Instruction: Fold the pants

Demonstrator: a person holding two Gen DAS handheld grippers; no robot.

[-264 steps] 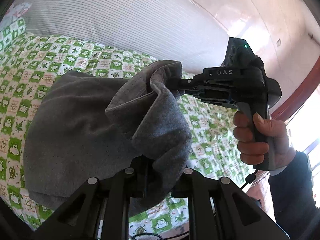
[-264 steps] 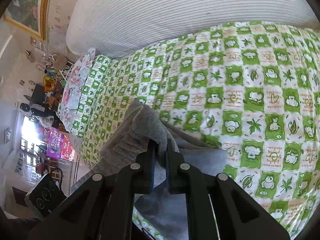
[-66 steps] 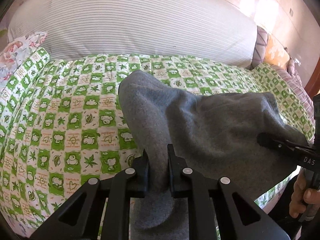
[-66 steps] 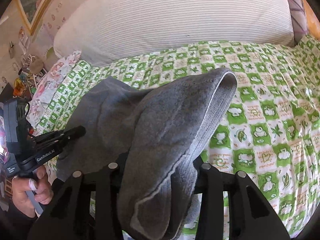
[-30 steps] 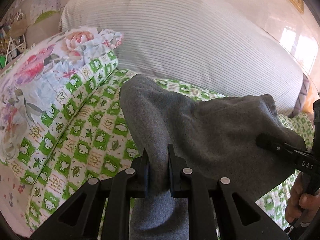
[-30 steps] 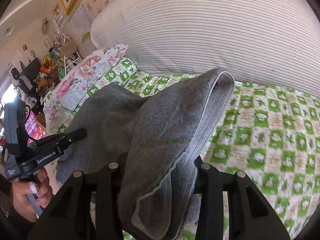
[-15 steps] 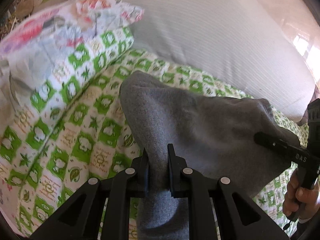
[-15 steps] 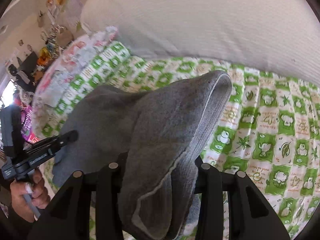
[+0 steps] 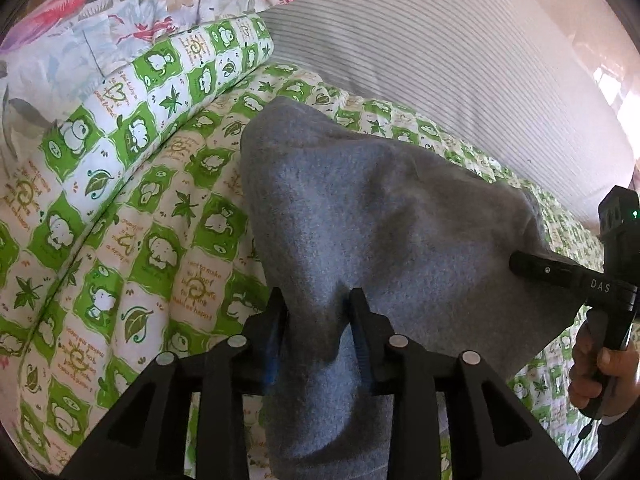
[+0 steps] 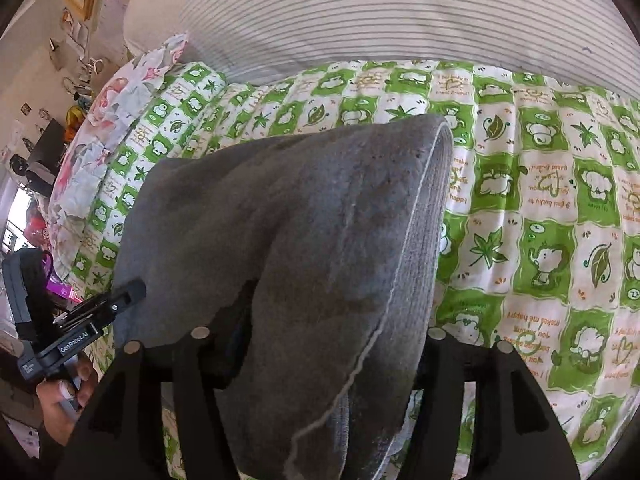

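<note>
Pants (image 9: pixel 376 224), grey and folded into a thick bundle, hang between both grippers above the bed cover (image 9: pixel 132 216). Left gripper (image 9: pixel 318 312): jaws have just been opening, a hanging fold of cloth between them, pads barely touching it. Right gripper (image 10: pixel 332 344): jaws have just been opening wide, thick layers draped across them; its fingertips are buried under cloth, so contact cannot be judged. Fabric is fleecy, with a ribbed hem. Cover is quilted green-and-white check

hidden: right claw (image 10: pixel 328 344) fingertips under pants (image 10: pixel 304 240) | cut off: pants' lower end, both views
</note>
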